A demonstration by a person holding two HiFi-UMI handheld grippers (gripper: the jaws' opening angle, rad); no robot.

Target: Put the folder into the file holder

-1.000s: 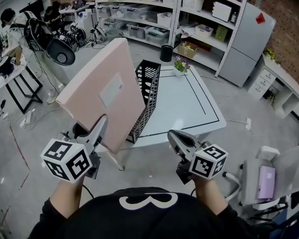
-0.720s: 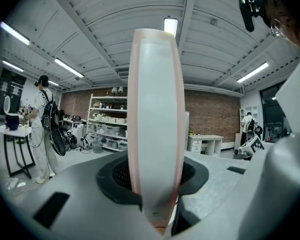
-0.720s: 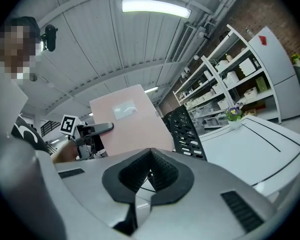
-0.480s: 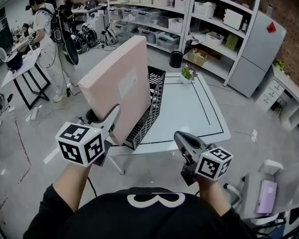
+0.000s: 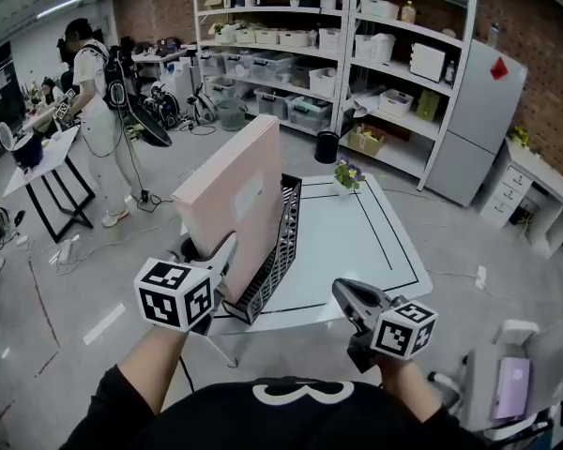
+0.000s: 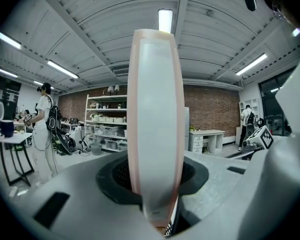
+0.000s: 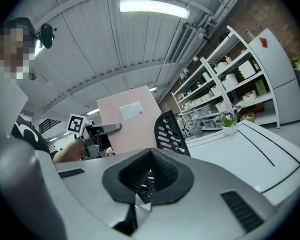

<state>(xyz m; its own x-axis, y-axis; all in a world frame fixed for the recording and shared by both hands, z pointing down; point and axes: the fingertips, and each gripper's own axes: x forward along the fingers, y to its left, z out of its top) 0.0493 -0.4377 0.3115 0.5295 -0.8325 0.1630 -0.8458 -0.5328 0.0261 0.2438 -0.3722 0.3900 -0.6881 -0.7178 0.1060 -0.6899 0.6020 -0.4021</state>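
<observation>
Head view: left tongs clamp pink folder.

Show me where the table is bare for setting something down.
Bare: the white table from the file holder rightward, up to the potted flower at its far edge. Crowded: its left edge, around file holder and pink folder.

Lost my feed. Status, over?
Left gripper shut on folder. Right gripper shut, empty. Folder at file holder, seating unclear. Nothing seen blocking.
</observation>
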